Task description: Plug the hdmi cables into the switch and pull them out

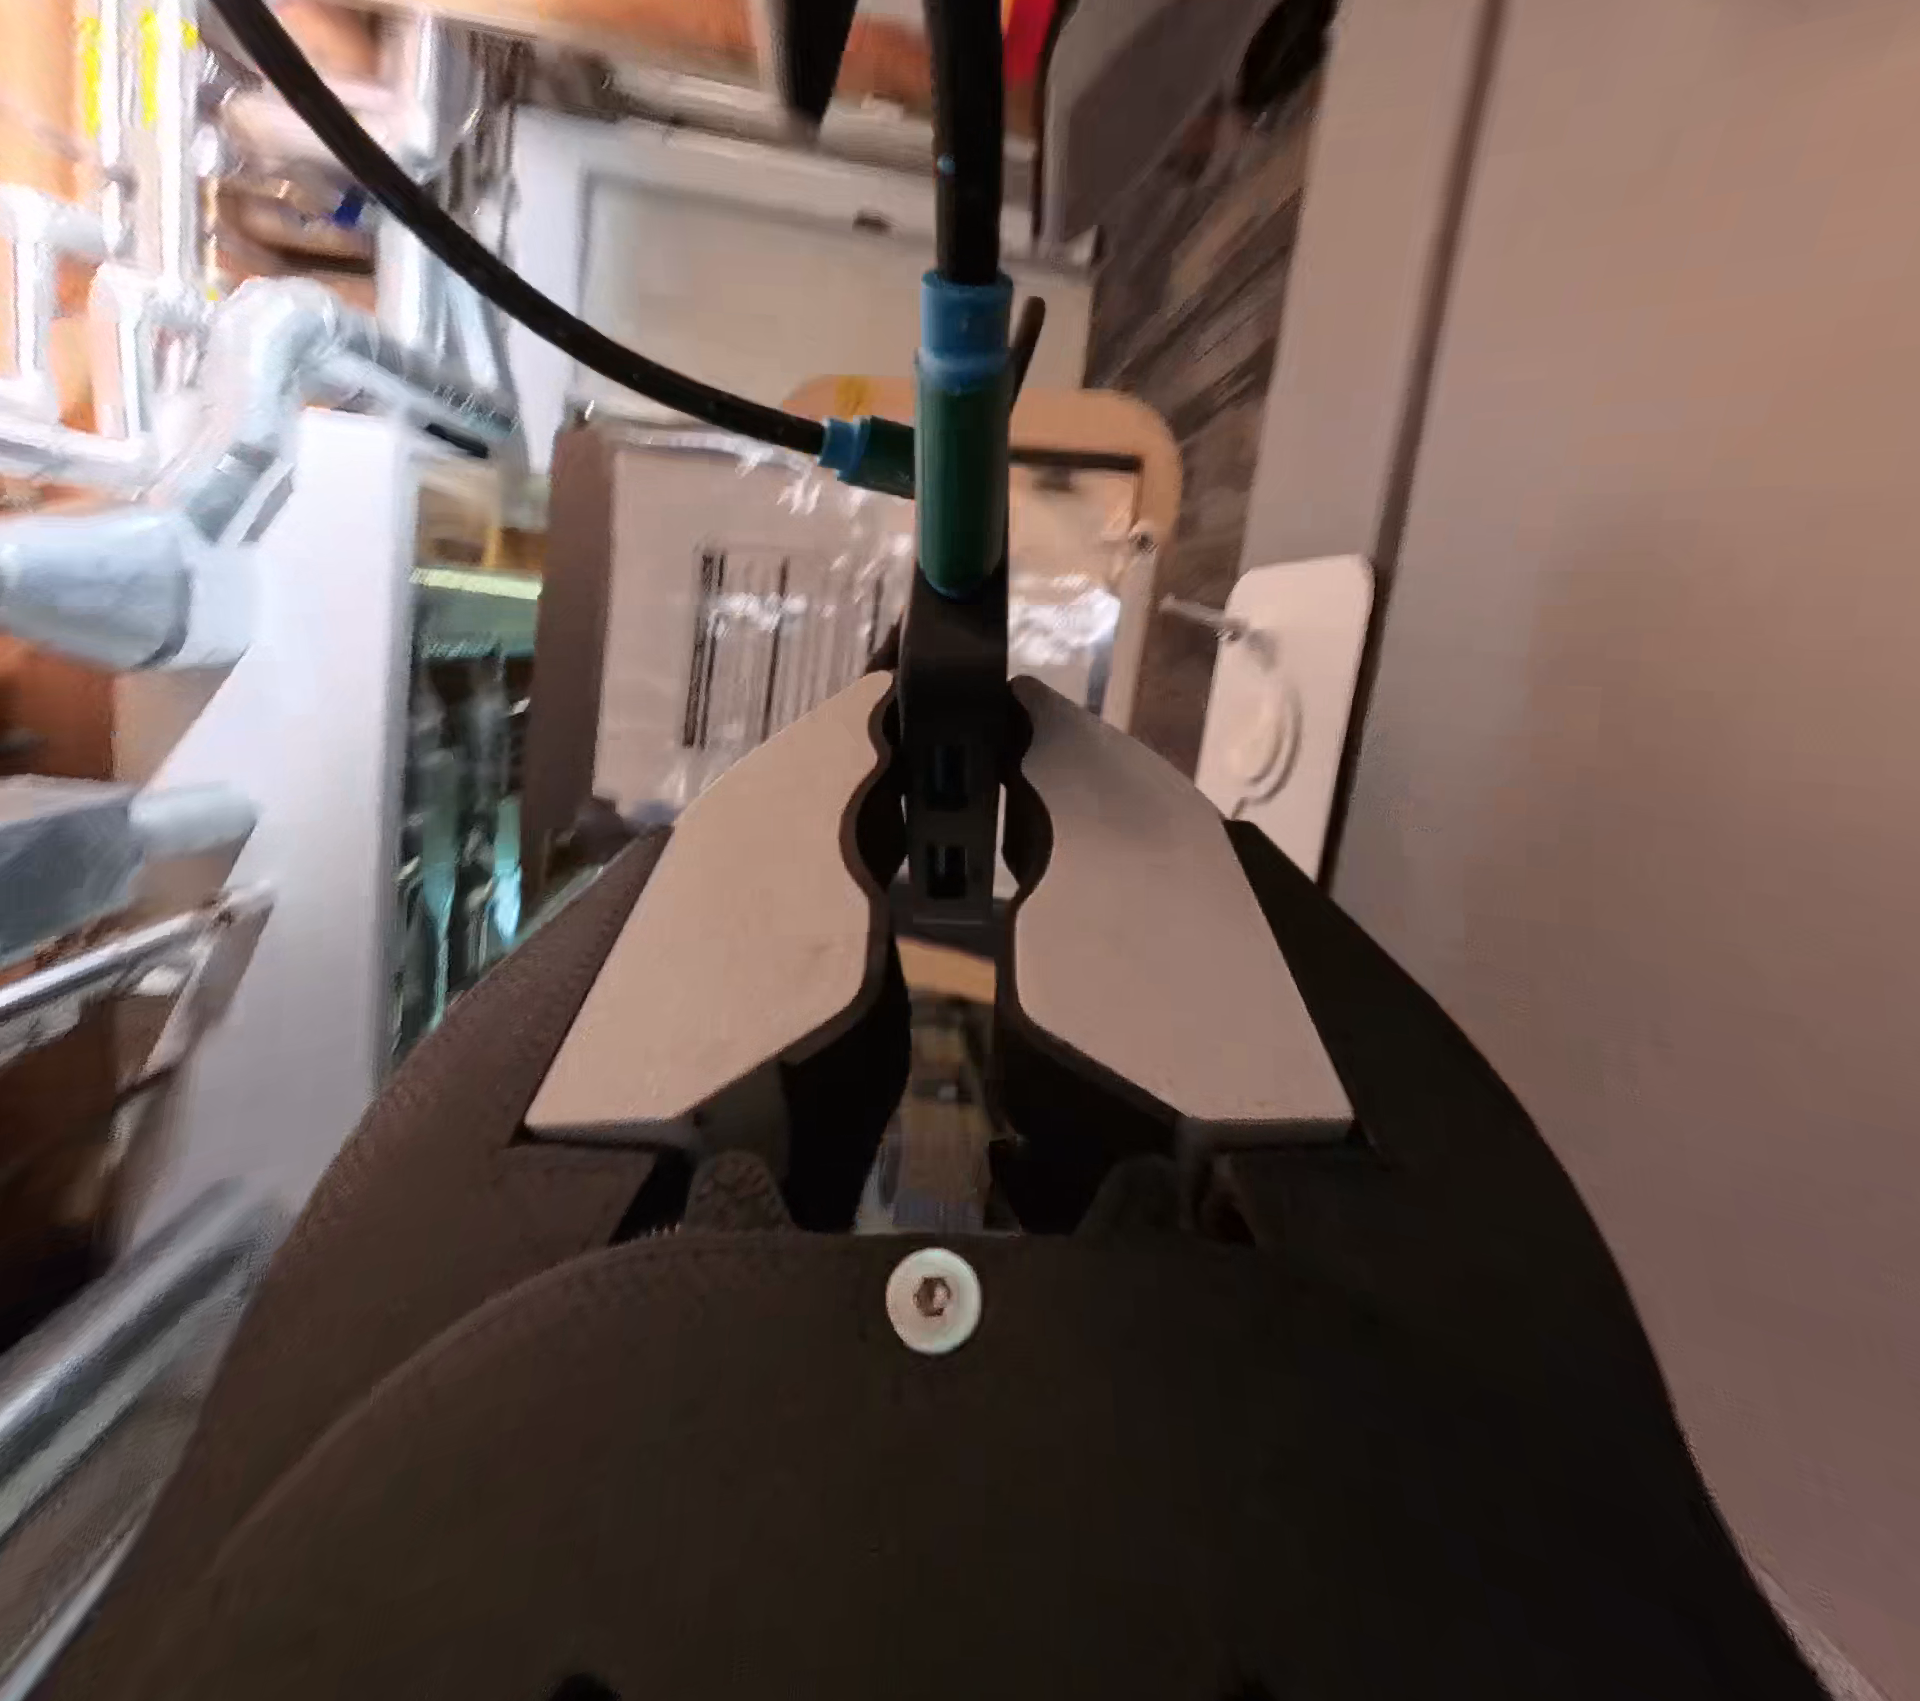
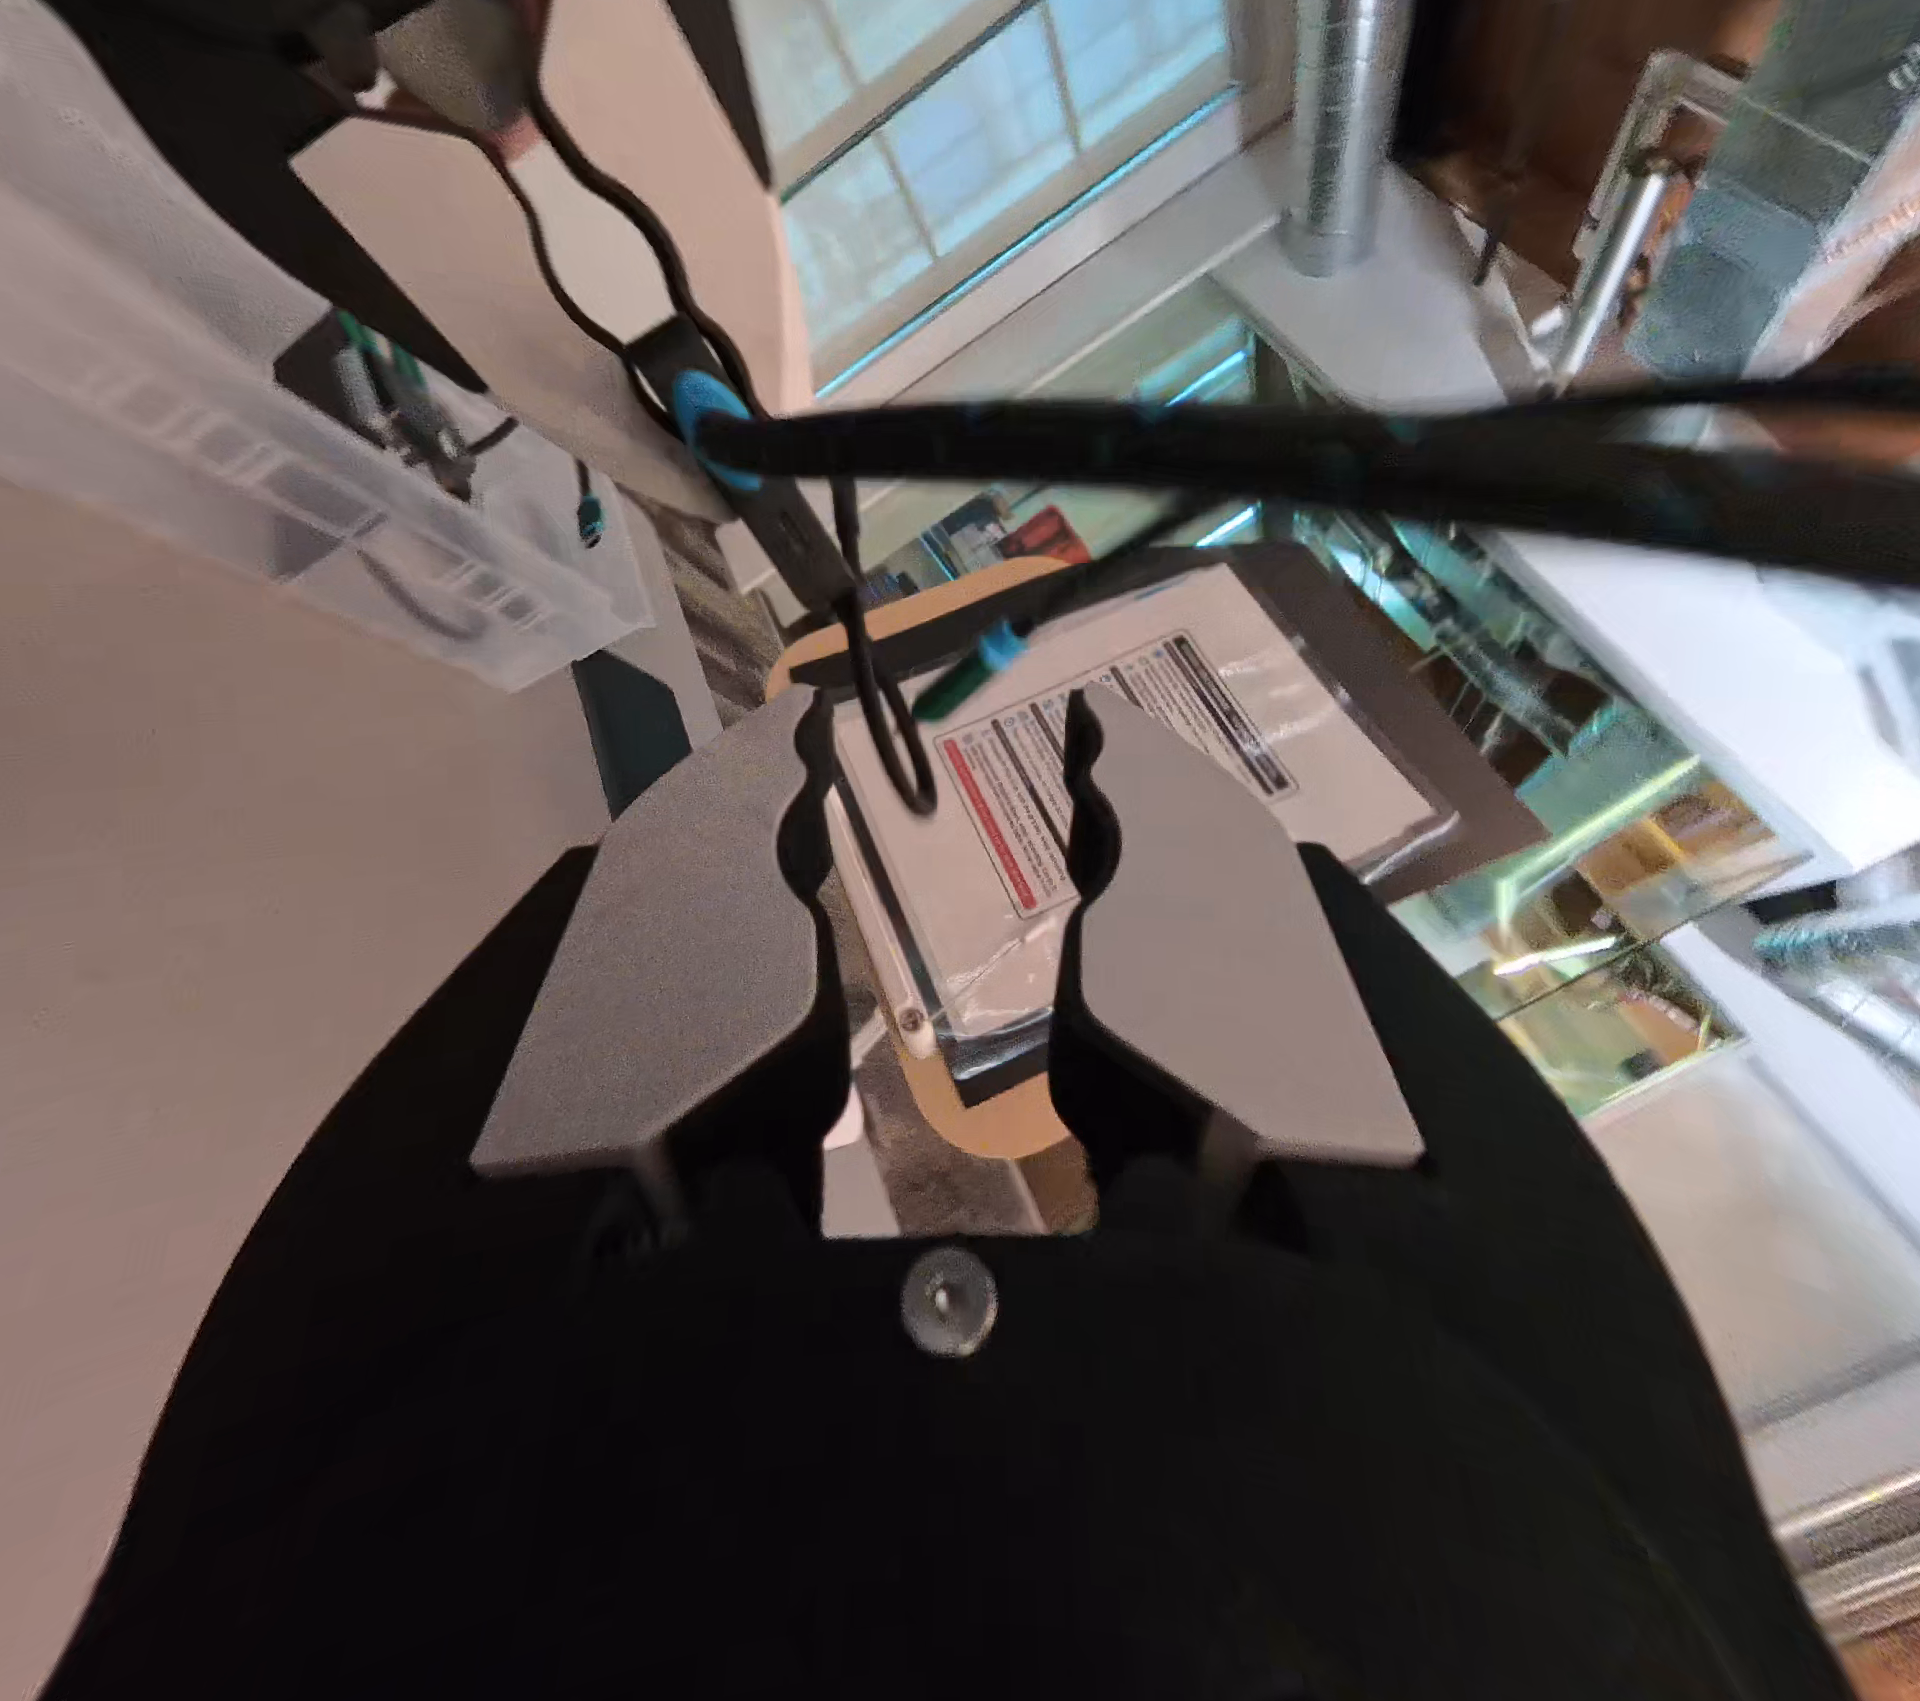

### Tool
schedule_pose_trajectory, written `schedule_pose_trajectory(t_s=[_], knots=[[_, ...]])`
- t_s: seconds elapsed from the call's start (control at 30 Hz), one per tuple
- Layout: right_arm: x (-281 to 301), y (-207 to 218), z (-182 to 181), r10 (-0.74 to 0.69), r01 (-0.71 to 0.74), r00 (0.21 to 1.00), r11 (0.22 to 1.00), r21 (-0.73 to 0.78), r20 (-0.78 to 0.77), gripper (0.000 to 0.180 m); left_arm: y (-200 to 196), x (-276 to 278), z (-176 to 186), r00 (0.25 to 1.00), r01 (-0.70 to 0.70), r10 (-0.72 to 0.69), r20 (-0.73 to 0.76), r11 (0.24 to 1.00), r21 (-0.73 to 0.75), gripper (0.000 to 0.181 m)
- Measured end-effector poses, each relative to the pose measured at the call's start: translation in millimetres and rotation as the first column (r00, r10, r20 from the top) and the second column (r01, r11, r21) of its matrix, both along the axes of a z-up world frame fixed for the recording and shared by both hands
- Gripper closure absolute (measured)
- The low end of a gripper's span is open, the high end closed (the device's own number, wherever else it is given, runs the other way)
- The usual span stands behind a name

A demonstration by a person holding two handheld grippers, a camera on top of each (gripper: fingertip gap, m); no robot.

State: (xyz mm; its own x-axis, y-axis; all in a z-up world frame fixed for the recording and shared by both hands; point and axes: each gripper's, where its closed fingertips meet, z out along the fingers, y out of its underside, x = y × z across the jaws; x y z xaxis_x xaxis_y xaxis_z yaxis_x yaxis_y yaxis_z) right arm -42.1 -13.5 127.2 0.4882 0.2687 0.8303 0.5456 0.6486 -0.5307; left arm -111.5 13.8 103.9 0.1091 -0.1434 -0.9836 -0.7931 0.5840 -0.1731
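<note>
1. In the left wrist view, the left gripper is seen with its 2 grey fingers pressed in on a thin black switch, which is held edge-on between the wavy inner edges.
2. 2 small ports are visible on the narrow face of the switch, one above the other.
3. A green-and-blue HDMI plug is seated in the far end of the switch, and its black cable runs straight up out of the frame.
4. A second blue-collared plug is seen just behind the first; its black cable curves away to the upper left. Whether it is joined to the switch cannot be told.
5. A grey wall is seen on the right, and blurred shelving on the left.
6. In the right wrist view, the right gripper is shown with its fingers spread and nothing between them.
7. The left gripper is seen at upper left, closed on the switch, from which a blue plug collar and a thick black cable extend to the right.
8. A thin black cord hangs in a loop below the switch.
9. A clear plastic bin is seen at the left, and a window behind.
</note>
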Motion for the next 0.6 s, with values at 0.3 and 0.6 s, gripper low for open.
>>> schedule_pose_trajectory(t_s=[0.3, 0.6], knots=[[-21.4, 28.6, -19.3, 0.044, -0.256, 0.917, 0.827, -0.500, -0.397, 0.110, 48.2, -33.7, 3.0, 0.973, -0.225, 0.223, 0.059, 0.974, 0.040, 0.168], [-54.2, 37.1, -35.1, 0.032, -0.319, 0.880, 0.779, -0.540, -0.473, 0.134, 53.6, -8.5, -18.6, 0.990, -0.136, 0.136, 0.042, 0.991, -0.011, 0.168]])
